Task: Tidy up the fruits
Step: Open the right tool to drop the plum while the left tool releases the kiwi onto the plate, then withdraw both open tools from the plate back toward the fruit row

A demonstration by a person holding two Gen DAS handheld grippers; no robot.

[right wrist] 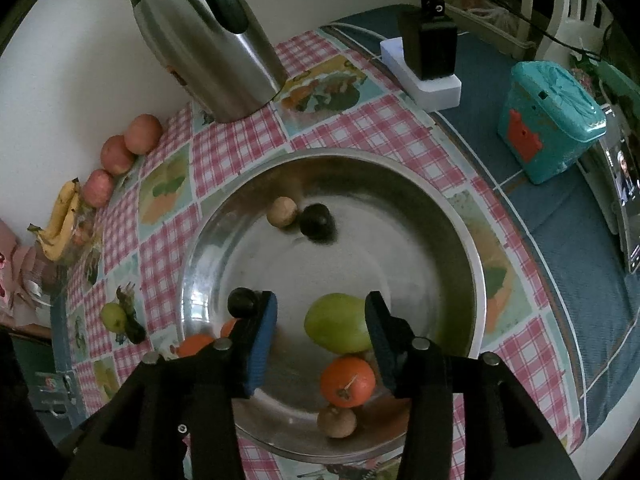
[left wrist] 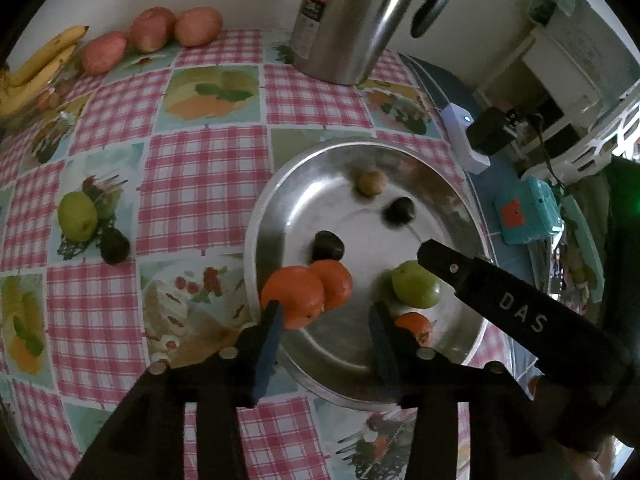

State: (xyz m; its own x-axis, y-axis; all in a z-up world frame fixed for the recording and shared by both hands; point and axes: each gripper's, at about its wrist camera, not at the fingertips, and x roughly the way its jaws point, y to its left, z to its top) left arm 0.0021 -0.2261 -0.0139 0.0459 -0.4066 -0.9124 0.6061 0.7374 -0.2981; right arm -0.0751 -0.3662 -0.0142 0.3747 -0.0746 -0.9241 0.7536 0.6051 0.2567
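A steel bowl [left wrist: 280,208] [right wrist: 440,216] on the checked tablecloth holds two oranges [left wrist: 296,296], a third orange [right wrist: 347,380], a green fruit [left wrist: 416,284] [right wrist: 340,322], dark fruits [left wrist: 327,245] [right wrist: 316,220] and brown ones [left wrist: 371,182] [right wrist: 282,211]. My left gripper [left wrist: 326,320] is open over the bowl's near rim, empty, beside the oranges. My right gripper [right wrist: 320,320] is open above the bowl, with the green fruit between its pads; it shows as a black finger [left wrist: 500,300] in the left wrist view.
A green fruit [left wrist: 77,216] and a dark one [left wrist: 115,245] lie on the cloth at the left. Three apples [left wrist: 154,30] and bananas [left wrist: 36,68] line the back wall. A steel kettle [left wrist: 356,20] [right wrist: 208,40] stands behind the bowl. A teal bin [right wrist: 548,120] and a power strip [right wrist: 420,76] are right.
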